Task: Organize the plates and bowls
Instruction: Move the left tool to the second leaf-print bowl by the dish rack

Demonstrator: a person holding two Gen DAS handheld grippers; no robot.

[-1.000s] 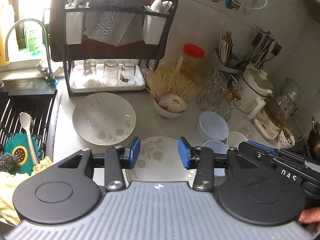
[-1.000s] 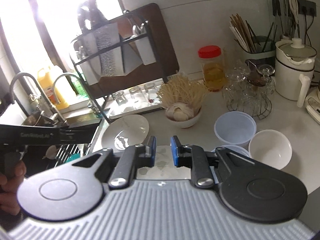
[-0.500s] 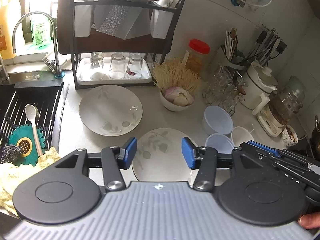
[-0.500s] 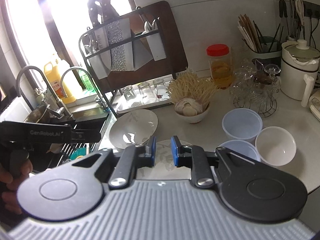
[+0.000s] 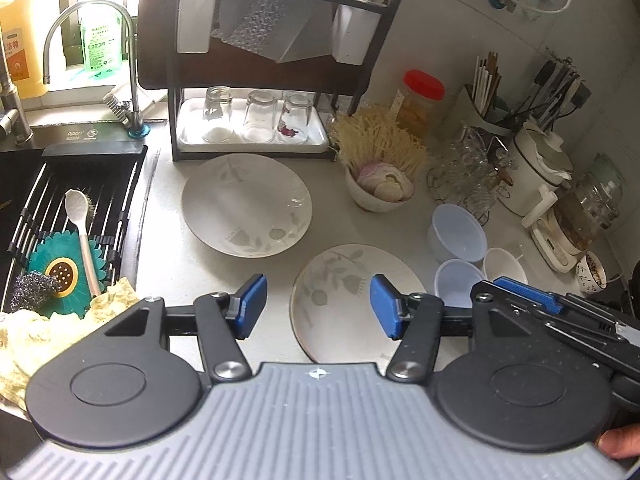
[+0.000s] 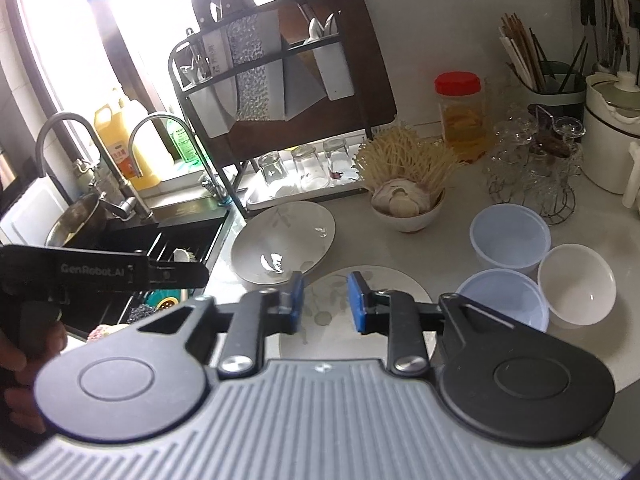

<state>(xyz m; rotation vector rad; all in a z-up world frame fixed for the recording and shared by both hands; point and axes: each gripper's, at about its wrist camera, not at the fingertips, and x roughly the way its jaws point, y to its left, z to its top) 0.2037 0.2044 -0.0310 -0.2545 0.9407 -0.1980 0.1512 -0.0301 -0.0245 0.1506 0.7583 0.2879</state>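
Two leaf-patterned plates lie on the pale counter: a large deep plate [image 5: 246,204] [image 6: 284,242] near the rack and a smaller flat plate [image 5: 344,300] [image 6: 332,308] nearer me. Right of them stand two pale blue bowls [image 5: 458,230] [image 6: 510,236], [image 5: 456,282] [image 6: 504,296], and a white bowl [image 5: 504,266] [image 6: 576,290]. My left gripper [image 5: 318,310] hovers above the flat plate's left part, jaws opening, nothing between them. My right gripper [image 6: 323,302] hangs over the same plate, jaws opening and empty; in the left wrist view the right gripper [image 5: 528,292] comes in from the right.
A dark dish rack [image 5: 276,60] with upturned glasses stands at the back. A bowl of noodles and garlic [image 5: 380,188], a red-lidded jar [image 5: 420,100], a wire stand of glasses [image 5: 464,176] and a white pot [image 5: 536,164] crowd the right. The sink [image 5: 60,216] lies left.
Both grippers' jaws have spread wider. Both views have drawn back, showing more of the flat plate and the counter.
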